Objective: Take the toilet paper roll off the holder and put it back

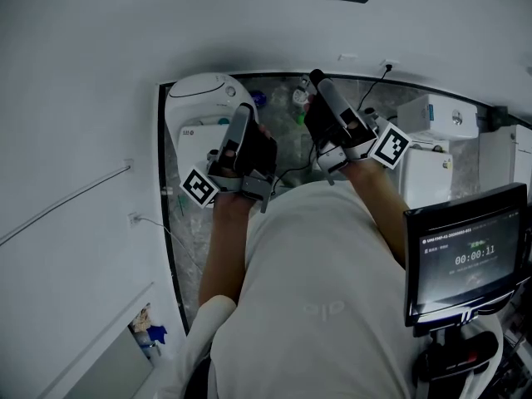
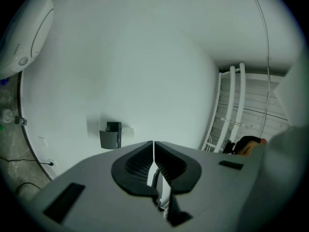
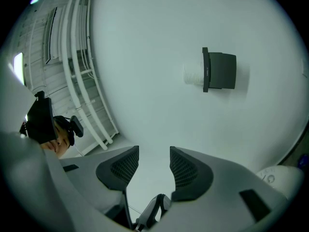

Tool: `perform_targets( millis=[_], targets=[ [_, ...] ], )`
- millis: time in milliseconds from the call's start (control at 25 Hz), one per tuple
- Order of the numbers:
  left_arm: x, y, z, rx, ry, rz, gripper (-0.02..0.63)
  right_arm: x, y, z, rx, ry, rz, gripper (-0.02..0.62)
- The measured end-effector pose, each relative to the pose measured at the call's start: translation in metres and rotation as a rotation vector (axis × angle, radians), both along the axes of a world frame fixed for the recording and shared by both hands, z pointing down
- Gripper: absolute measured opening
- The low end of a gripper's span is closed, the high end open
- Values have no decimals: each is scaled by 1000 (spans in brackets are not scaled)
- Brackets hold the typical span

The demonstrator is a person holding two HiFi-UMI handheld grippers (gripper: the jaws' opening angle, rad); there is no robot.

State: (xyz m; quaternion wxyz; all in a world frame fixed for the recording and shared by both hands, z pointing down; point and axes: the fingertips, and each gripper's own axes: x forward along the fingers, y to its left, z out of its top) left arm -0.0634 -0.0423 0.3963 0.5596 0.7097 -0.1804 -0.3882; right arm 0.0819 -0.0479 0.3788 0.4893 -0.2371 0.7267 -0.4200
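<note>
- Step in hand, as I judge it: the reach toward the roll. Nothing is gripped yet, and both tools are held up in front of the person, well apart from the wall [image 3: 159, 42].
- The left tongs [image 2: 153, 148] should open before they go in, or just stay back. From that side the dark holder [image 2: 111, 135] sits low on the wall, and I can't make out the roll there.
- The right tongs [image 3: 153, 154] look the better pick for the pull. In the right gripper view the toilet paper roll [image 3: 193, 75] pokes out white at the holder's left side.
- Come in square to that exposed end and pinch lightly so the paper isn't crushed. Slide it along the bar, not straight off the wall.
- Likely snag: a loose sheet unwinding if the grip lands only on the outer layer.
- Left tongs: closed, pads meeting on a thin line, nothing between them.
- Right tongs: open to a middling gap, only bare wall showing between, touching nothing.
- The roll is on the holder, apart from both tongs.
- The toilet [image 1: 204, 98] stands on the floor beyond the hands.
</note>
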Motion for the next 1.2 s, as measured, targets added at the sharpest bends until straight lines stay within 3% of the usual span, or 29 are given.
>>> perform_targets(
  millis=[200, 320, 640, 1200],
  targets=[
    [4, -1, 5, -11, 4, 11, 6, 6, -1, 6, -22, 35, 37, 207],
    [5, 0, 7, -13, 0, 16, 6, 10, -1, 15, -59, 98, 68, 133],
    [3, 0, 11, -31, 1, 12, 6, 16, -3, 27, -116, 32, 73, 133],
    [4, 0, 15, -47, -1, 11, 6, 19, -3, 28, -125, 12, 77, 133]
  ],
)
